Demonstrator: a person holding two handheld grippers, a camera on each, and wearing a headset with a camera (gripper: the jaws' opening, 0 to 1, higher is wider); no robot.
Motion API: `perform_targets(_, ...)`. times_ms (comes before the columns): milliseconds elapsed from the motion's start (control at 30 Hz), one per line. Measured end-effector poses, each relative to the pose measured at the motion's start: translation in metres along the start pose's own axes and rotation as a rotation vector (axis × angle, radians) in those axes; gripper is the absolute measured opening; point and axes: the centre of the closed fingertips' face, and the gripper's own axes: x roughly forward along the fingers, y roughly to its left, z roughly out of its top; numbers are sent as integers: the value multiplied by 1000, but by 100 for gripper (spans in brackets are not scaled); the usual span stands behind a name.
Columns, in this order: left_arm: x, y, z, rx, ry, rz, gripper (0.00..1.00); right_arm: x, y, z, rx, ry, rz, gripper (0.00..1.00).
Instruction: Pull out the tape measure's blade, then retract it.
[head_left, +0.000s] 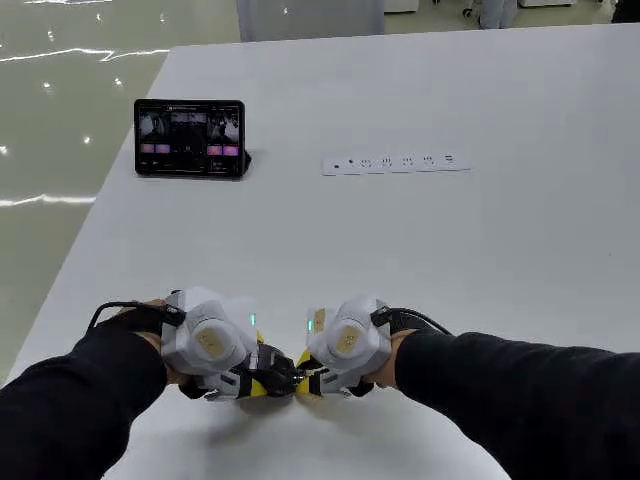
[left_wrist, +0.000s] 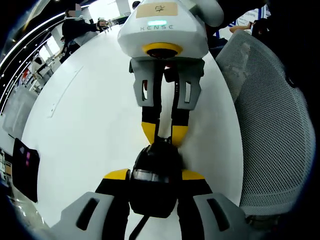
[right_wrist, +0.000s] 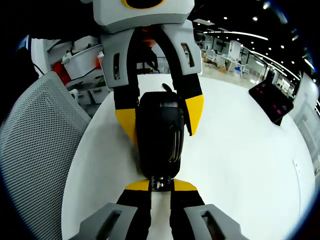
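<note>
Since no blade is showing yet, I'm guessing the pull is barely starting and the retract is waiting. The left gripper (left_wrist: 155, 176) is clamping the tape measure (right_wrist: 159, 135) in its fingers at the near edge of the tabletop (head_left: 420, 260). The right gripper (right_wrist: 160, 186) is pinching its fingers narrow on the hook (right_wrist: 160, 182), right against the case.

The head camera looks down from the near edge of the table (head_left: 400, 260) and faces the far side, with the tablet (head_left: 190, 137) at far left. The left gripper (head_left: 255, 384) camera faces right and the right gripper (head_left: 312, 382) camera faces left, both low and very close to the tape (left_wrist: 155, 175) between them. Each shows the other gripper head-on. Both catch the chair (left_wrist: 270, 125) on the near side and the tablet on the far side.
</note>
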Motion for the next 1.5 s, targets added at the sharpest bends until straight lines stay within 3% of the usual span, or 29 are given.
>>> perform_targets(467, 0, 0, 0, 0, 0, -6, 31, -7, 1, -8, 40, -24, -5, 10)
perform_targets(1500, 0, 0, 0, -15, -12, -4, 31, -20, -1, -26, 55, 15, -15, 10)
